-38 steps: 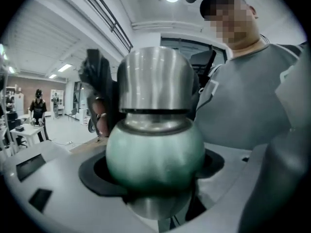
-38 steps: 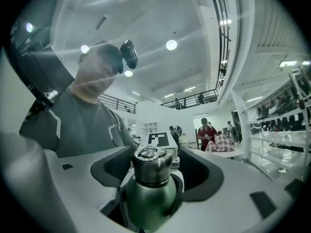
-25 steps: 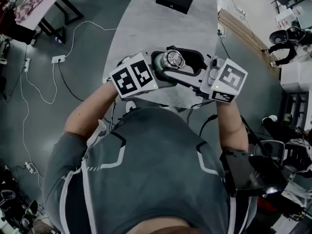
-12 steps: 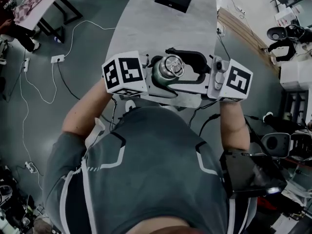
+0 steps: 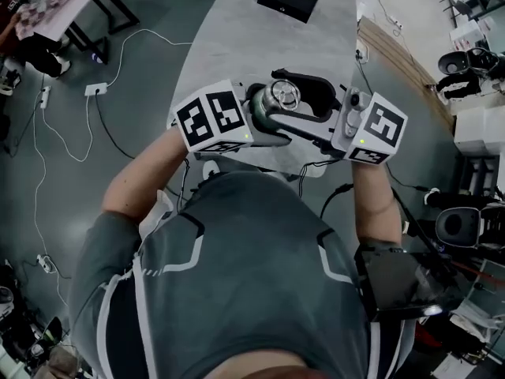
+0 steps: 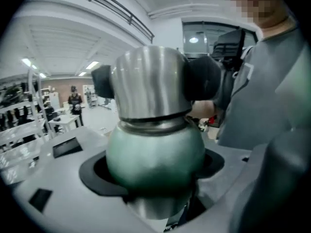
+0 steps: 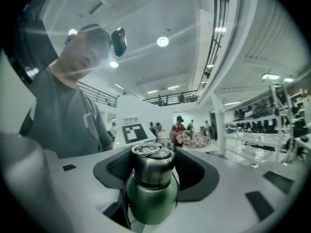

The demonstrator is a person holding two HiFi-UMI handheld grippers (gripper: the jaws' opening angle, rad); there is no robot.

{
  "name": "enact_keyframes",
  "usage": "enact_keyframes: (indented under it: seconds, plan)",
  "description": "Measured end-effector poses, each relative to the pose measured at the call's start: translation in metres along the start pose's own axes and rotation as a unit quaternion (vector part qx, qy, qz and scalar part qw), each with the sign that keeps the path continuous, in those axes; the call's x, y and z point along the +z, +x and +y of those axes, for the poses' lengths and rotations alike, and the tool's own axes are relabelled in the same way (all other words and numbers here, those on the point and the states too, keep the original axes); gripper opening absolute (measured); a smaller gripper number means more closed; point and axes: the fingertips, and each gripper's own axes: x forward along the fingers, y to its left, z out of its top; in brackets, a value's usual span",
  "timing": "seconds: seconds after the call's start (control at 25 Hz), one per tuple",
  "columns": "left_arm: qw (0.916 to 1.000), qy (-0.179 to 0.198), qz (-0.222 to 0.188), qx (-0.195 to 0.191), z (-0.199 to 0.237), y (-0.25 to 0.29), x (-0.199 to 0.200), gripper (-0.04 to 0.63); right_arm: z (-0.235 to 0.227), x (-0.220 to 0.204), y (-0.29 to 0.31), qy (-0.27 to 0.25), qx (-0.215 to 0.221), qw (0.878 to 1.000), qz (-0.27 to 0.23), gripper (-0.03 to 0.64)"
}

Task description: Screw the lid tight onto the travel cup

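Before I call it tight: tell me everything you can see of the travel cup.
The travel cup has a rounded matte-green body and a steel lid with a ring on top. It is roughly upright, body clamped in the left gripper; the right gripper, whose jaws have just been closing, grips the lid.

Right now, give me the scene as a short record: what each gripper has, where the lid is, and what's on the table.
left gripper: shut on the green cup
right gripper: jaws have just been closing, pads on the sides of the steel lid
lid: on the cup's neck; how tight, cannot tell
cup: held lid end up over the near edge of the table
table: grey, with a black box at its far end
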Motion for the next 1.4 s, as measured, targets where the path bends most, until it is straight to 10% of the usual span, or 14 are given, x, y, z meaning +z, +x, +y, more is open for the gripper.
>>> enact_keyframes:
  seconds: [0.16,0.28,0.56,0.92,1.16,1.28,1.4]
  plan:
    - [0.9931,-0.046,0.044,0.099,0.028,0.021,-0.023,0.400,-0.030,-0.027,-0.015,0.060,-0.164,0.985,-0.018,0.276]
    - [0.9912,-0.044,0.061,0.109,0.029,0.019,-0.041,0.400,-0.030,-0.039,-0.009,0.075,-0.198,0.977,-0.012,0.276]
    - [0.9957,-0.015,-0.027,-0.087,-0.013,-0.010,-0.001,0.400,0.016,-0.010,-0.005,0.004,0.093,0.995,0.033,0.322]
    - [0.9901,0.011,-0.023,-0.138,-0.046,-0.007,0.006,0.400,0.037,0.007,-0.004,-0.015,0.183,0.983,0.001,0.278]
    - [0.9995,-0.027,0.014,-0.003,-0.003,0.001,-0.011,0.400,0.001,-0.009,-0.001,0.028,0.020,0.999,-0.001,0.276]
    - [0.9913,-0.035,0.066,0.108,0.032,0.001,-0.044,0.400,-0.026,-0.035,0.008,0.055,-0.126,0.990,0.016,0.276]
    - [0.9851,-0.028,0.091,0.143,0.040,0.007,-0.061,0.400,-0.030,-0.052,0.006,0.064,-0.171,0.982,0.040,0.276]
